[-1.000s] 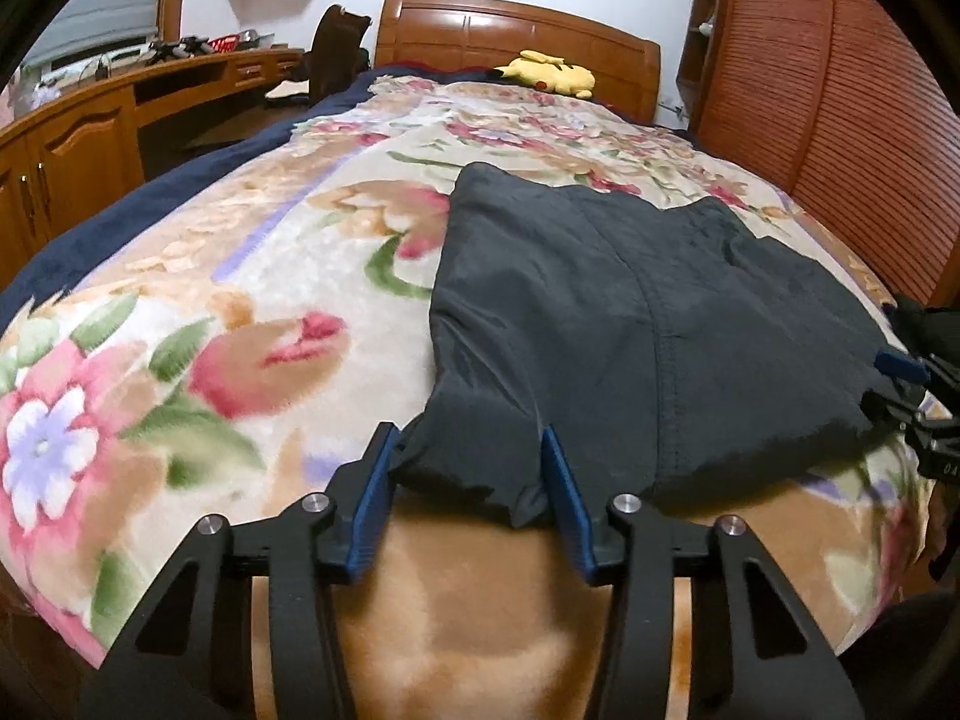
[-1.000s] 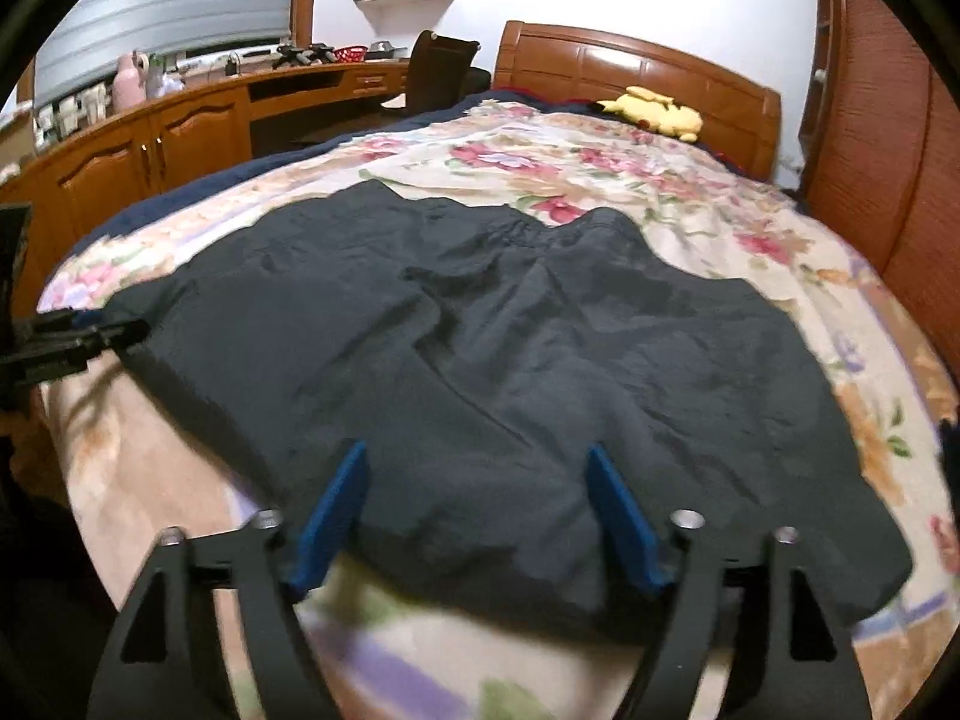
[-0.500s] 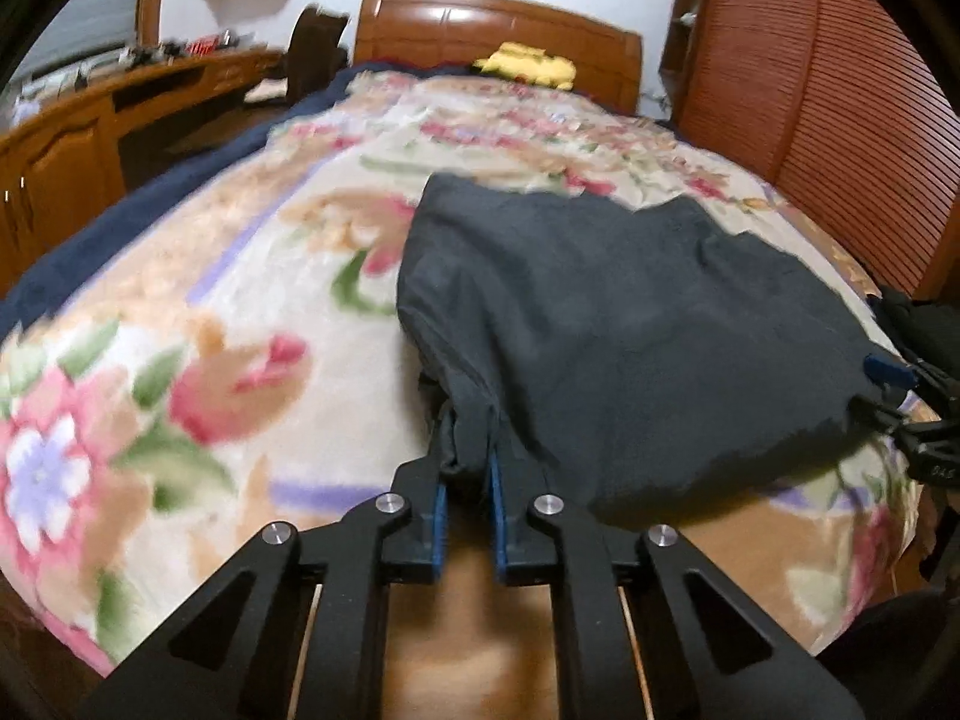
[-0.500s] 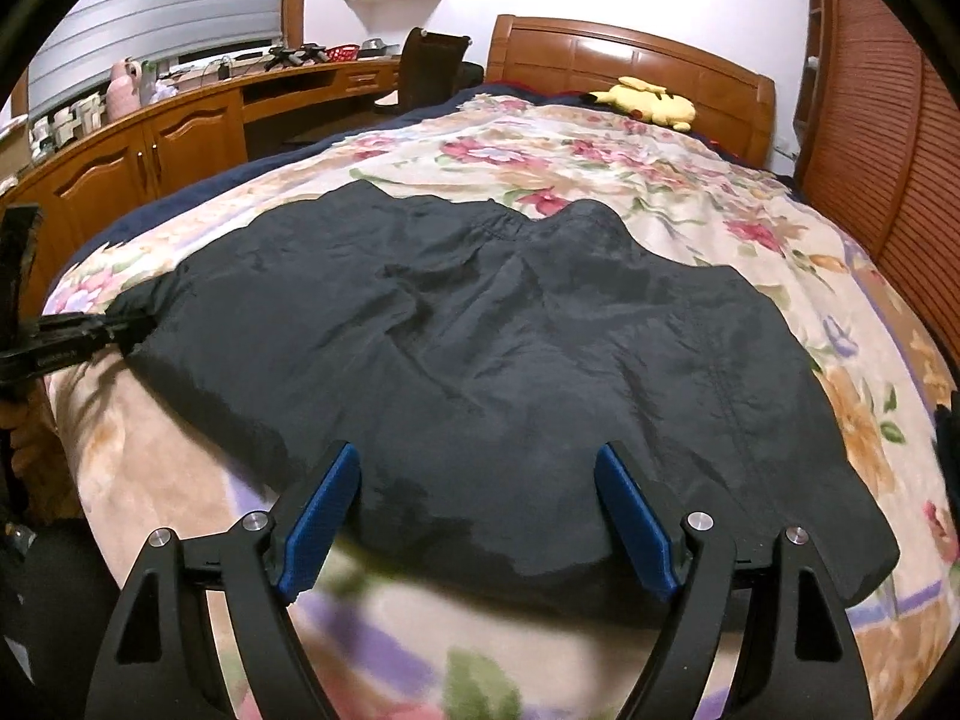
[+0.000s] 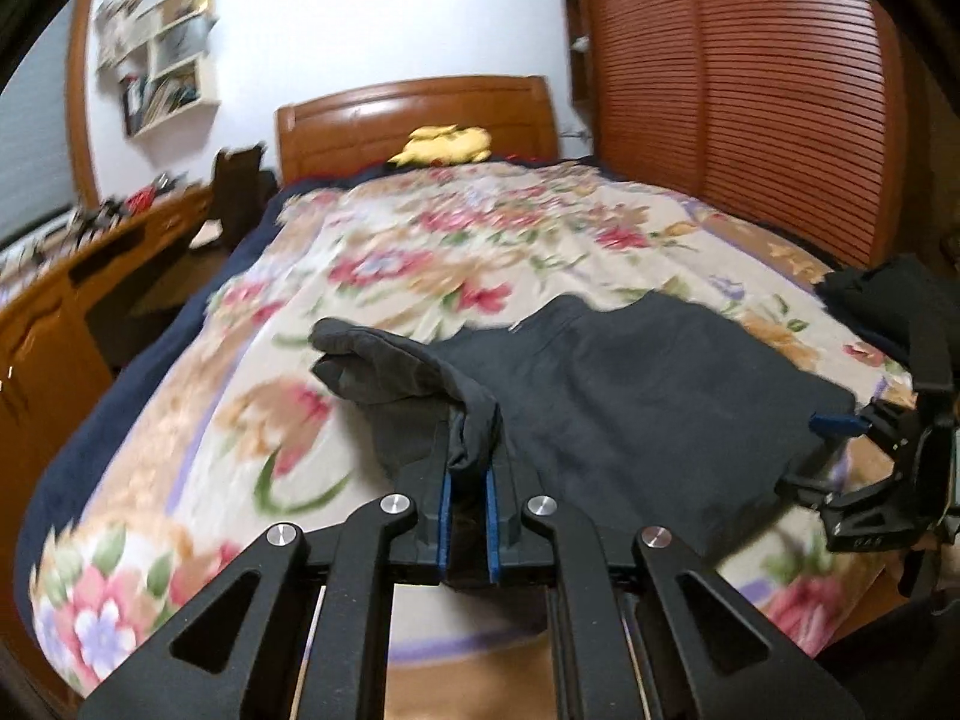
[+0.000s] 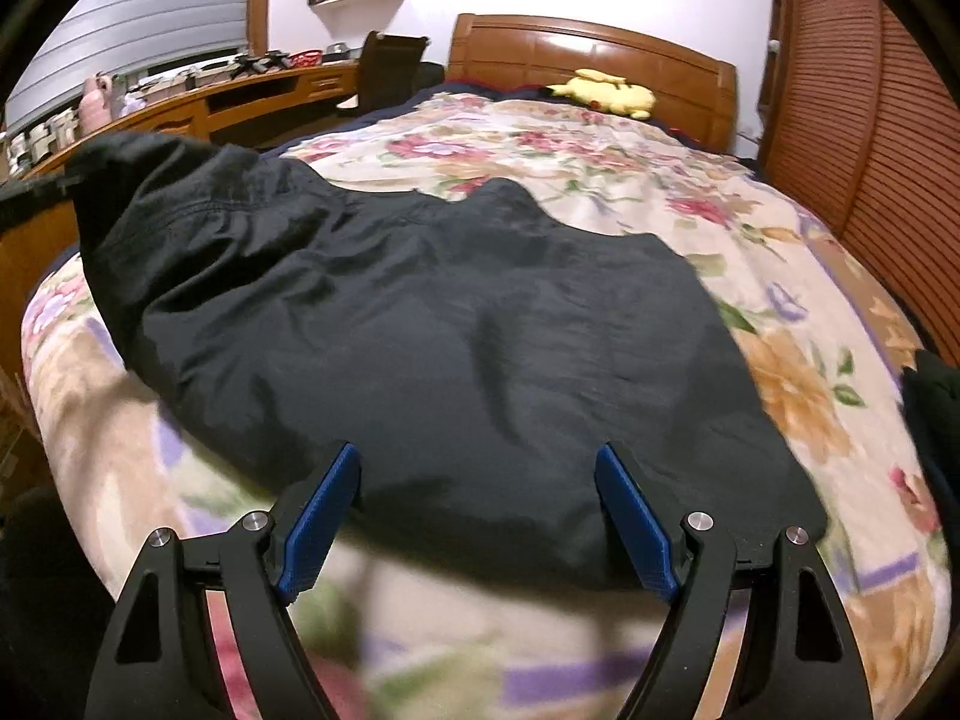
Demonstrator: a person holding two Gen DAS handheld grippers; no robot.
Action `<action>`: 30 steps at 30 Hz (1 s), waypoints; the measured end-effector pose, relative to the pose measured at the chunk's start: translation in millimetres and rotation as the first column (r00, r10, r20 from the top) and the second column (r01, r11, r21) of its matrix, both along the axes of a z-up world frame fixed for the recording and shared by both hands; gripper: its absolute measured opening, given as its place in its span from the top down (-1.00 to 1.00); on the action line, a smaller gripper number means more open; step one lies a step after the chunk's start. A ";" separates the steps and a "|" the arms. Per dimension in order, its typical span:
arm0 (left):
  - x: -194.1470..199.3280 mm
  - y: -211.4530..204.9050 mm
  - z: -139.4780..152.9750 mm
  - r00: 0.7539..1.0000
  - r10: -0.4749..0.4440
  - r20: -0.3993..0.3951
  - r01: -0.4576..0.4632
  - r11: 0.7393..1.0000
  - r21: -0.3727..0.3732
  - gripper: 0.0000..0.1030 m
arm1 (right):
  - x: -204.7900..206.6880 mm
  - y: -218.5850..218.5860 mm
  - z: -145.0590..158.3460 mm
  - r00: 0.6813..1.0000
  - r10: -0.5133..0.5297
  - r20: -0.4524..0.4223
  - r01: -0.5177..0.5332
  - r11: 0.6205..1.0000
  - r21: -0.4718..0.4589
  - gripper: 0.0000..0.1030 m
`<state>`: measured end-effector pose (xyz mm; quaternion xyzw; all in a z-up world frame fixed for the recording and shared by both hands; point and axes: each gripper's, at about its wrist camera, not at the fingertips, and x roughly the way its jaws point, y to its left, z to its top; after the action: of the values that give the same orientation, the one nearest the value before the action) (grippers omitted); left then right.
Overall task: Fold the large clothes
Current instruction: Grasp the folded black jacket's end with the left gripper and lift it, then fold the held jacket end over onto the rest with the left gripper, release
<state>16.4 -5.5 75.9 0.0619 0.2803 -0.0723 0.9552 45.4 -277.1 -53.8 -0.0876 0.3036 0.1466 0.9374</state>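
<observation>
A large dark grey garment (image 5: 630, 396) lies on the flowered bedspread (image 5: 468, 240). My left gripper (image 5: 468, 480) is shut on the garment's near left corner and holds it lifted, so the cloth hangs in a fold above the bed. In the right wrist view the garment (image 6: 432, 324) spreads across the bed, its left corner raised at the far left. My right gripper (image 6: 480, 510) is open, its blue pads on either side of the garment's near edge. It also shows at the right edge of the left wrist view (image 5: 864, 450).
A wooden headboard (image 6: 600, 60) with a yellow plush toy (image 6: 606, 93) stands at the far end. A wooden desk (image 6: 198, 114) and a dark chair (image 6: 390, 72) run along the left. A louvred wooden wardrobe (image 5: 750, 90) lines the right. Another dark cloth (image 5: 882, 300) lies at the bed's right edge.
My left gripper closed on the garment's left corner and has lifted it up off the bed. The right gripper stayed open at the near edge.
</observation>
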 end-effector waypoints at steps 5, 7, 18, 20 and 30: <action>8.1 -52.9 21.9 0.996 -0.086 0.022 0.085 0.996 0.037 0.84 | -9.8 -30.0 4.5 0.999 -0.054 0.000 0.054 0.998 0.043 -0.60; 11.3 -77.3 27.5 0.992 -0.125 0.021 0.124 0.991 0.053 0.85 | -12.8 -41.7 8.2 0.997 -0.076 0.004 0.075 0.995 0.063 -0.60; 33.4 -186.3 36.4 0.954 -0.298 -0.028 0.299 0.954 0.032 0.85 | -32.2 -82.1 12.4 0.987 -0.158 0.021 0.154 0.981 0.120 -0.60; 29.7 -195.2 28.8 0.946 -0.320 -0.050 0.321 0.947 0.021 0.85 | -35.4 -87.9 12.2 0.986 -0.167 0.021 0.163 0.979 0.124 -0.60; 16.3 -164.9 14.6 0.948 -0.314 -0.048 0.311 0.948 -0.071 0.03 | -34.4 -94.2 14.4 0.979 -0.201 0.015 0.198 0.972 0.128 -0.60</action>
<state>32.7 -170.4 90.6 0.0736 0.2925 -0.2332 0.9245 10.9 -371.3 -39.5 0.0006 0.2877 0.0693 0.9552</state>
